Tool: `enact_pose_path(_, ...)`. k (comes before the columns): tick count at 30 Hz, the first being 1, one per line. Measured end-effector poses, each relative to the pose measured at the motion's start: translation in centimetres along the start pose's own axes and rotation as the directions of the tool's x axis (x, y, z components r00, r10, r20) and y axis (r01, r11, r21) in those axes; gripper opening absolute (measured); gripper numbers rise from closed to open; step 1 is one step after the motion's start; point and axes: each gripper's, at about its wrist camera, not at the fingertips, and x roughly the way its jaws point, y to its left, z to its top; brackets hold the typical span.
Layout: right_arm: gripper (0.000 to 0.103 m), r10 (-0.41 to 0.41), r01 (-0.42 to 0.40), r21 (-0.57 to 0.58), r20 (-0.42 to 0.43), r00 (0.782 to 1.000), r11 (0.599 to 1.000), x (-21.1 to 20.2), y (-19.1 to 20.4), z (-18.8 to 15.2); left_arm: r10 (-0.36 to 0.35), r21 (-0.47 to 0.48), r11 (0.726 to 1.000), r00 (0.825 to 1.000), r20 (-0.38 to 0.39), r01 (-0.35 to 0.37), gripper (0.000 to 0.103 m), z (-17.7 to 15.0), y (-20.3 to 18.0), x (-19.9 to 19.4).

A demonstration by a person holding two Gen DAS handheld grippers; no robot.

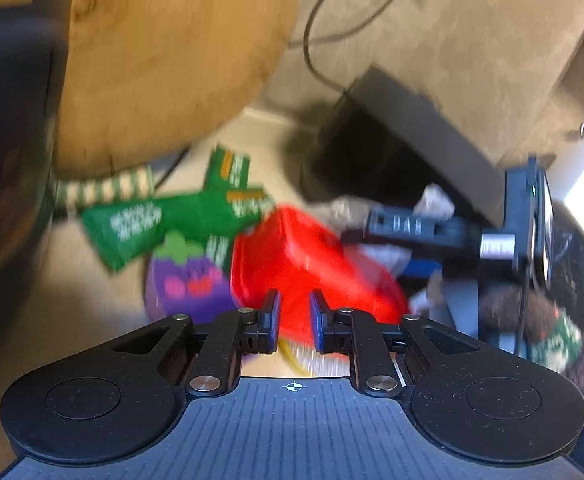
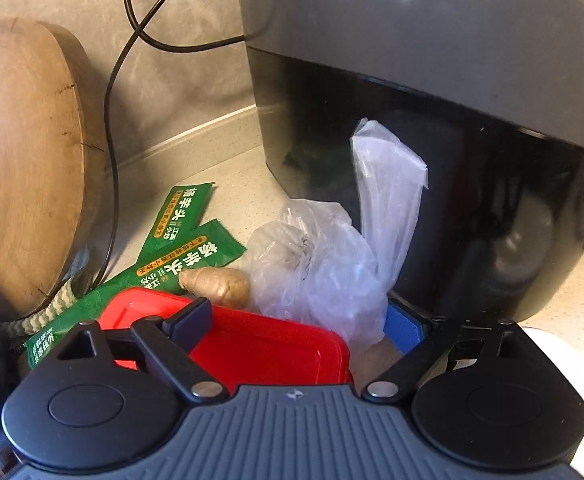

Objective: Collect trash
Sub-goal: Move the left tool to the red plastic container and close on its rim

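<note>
My left gripper (image 1: 295, 312) is shut on a red plastic tray (image 1: 308, 256), whose edge fills the narrow gap between the pads; the view is blurred. The same tray (image 2: 268, 344) lies just under my right gripper (image 2: 296, 328), which stands wide open. A crumpled clear plastic bag (image 2: 320, 268) sits between and beyond its fingers, untouched. A piece of ginger (image 2: 220, 286) rests beside the bag. Green snack packets (image 2: 184, 248) lie on the counter to the left, blurred (image 1: 164, 220) in the left wrist view next to a purple eggplant packet (image 1: 188, 280). The right gripper (image 1: 376, 228) shows at that view's right.
A large black appliance (image 2: 452, 160) stands close behind the bag. A thick round wooden board (image 2: 24, 160) leans at the left, with a black cable (image 2: 112, 120) running down the grey wall. A green-and-white striped cord (image 2: 48, 312) lies at the board's foot on the beige counter (image 2: 236, 200).
</note>
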Motion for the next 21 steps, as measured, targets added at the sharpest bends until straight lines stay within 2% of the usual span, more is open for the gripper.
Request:
enact_pose_path(6, 0.094, 0.060, -0.059, 0.015, -0.065, 0.996, 0.998, -0.9, -0.1, -0.2, -0.008, 0.023, 1.000, 1.000, 0.009, 0.008, 0.019, -1.6, 0.5, -3.0)
enact_pose_path(12, 0.095, 0.148, -0.147, 0.017, -0.113, 0.982, 0.989, -4.0, 0.9, -3.0, 0.018, -0.086, 0.996, 0.999, 0.032, -0.015, 0.019, -2.1, 2.5, -4.7)
enact_pose_path(15, 0.095, 0.203, -0.201, 0.027, -0.149, 0.968, 0.979, -5.6, 1.1, -4.6, 0.020, -0.110, 0.994, 0.999, 0.036, -0.016, 0.019, -2.3, 2.8, -5.2)
enact_pose_path(19, 0.095, 0.287, -0.274, 0.090, -0.185, 0.940, 0.957, -7.0, 0.8, -6.1, 0.014, -0.098, 0.995, 0.999, 0.033, -0.011, 0.019, -2.3, 2.5, -5.3)
enact_pose_path(21, 0.095, 0.296, -0.282, 0.099, -0.170, 0.940, 0.954, -7.8, 0.9, -6.5, 0.017, -0.087, 0.996, 0.999, 0.028, -0.015, 0.019, -2.3, 2.3, -5.2)
